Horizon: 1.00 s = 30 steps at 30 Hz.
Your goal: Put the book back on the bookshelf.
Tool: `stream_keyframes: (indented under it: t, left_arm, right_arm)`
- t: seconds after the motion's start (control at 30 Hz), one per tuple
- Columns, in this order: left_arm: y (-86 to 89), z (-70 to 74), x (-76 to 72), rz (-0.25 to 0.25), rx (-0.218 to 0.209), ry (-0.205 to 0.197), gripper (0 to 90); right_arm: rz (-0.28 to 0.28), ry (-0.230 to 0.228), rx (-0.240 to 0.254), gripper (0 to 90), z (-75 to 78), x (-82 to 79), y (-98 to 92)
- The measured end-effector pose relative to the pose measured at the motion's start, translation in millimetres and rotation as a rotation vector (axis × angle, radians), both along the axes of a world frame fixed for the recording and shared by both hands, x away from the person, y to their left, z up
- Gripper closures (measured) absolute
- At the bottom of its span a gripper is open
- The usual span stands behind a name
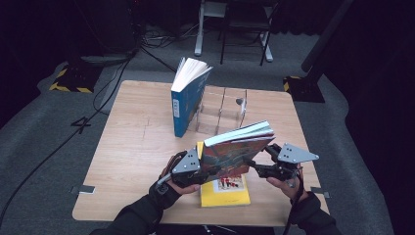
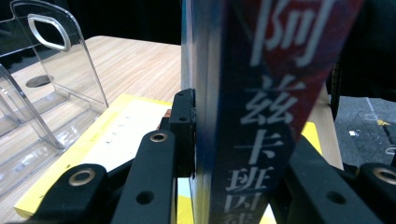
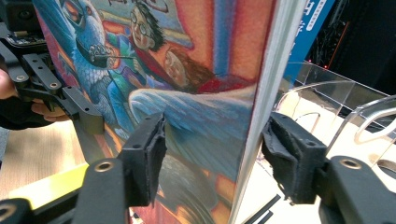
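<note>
High view: the illustrated book (image 1: 234,155) is held tilted above the yellow book (image 1: 224,193) by the left gripper (image 1: 192,166), whose jaws are clamped on its spine edge. At its opposite edge the right gripper (image 1: 264,159) is seen, jaws straddling the pages, parted, pads not pressing.

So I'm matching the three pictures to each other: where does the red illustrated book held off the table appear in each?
High view: red illustrated book centre, low, between both grippers.
Left gripper view: its spine upright at centre, clamped by the jaws.
Right gripper view: its cover centre-left, edge between the jaws.
Shared landmark: the yellow book beneath.
</note>
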State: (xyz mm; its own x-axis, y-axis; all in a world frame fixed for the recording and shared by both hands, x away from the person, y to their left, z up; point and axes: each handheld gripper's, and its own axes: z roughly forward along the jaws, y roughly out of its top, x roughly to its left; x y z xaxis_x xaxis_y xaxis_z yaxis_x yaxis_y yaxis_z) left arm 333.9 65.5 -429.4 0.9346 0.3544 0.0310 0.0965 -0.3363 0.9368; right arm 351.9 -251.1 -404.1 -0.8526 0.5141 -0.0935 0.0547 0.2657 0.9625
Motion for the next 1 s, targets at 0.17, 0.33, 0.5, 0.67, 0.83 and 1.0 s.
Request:
stream_keyframes:
  t: [0.17, 0.33, 0.5, 0.67, 0.83, 1.0]
  left_arm:
    - [0.2, 6.1, -1.0, -0.002, -0.020, -0.006, 70.0]
    - [-0.6, 11.9, -0.1, 0.004, -0.031, -0.023, 69.9]
    - [-0.5, 21.0, 0.5, -0.001, -0.051, -0.042, 69.8]
    - [-0.8, 30.9, 0.9, -0.004, -0.070, -0.067, 69.6]
    - [-0.7, 49.7, 0.5, -0.005, -0.100, -0.093, 69.7]
    - [-6.4, 73.9, -0.2, 0.004, -0.083, -0.127, 69.4]
  right_arm:
    - [-0.002, -0.003, 0.001, 45.0, 0.4, -0.8, -0.4]
    - [-0.006, -0.007, 0.001, 47.7, 0.6, -1.4, -0.5]
    - [-0.006, -0.008, -0.002, 48.1, 1.0, -1.8, -0.4]
    - [-0.002, -0.007, -0.002, 48.4, 1.3, -2.1, -0.8]
    - [0.001, -0.008, -0.001, 49.0, 2.1, -2.8, -1.1]
    - [0.003, -0.010, -0.001, 49.6, 3.5, -4.1, -1.1]
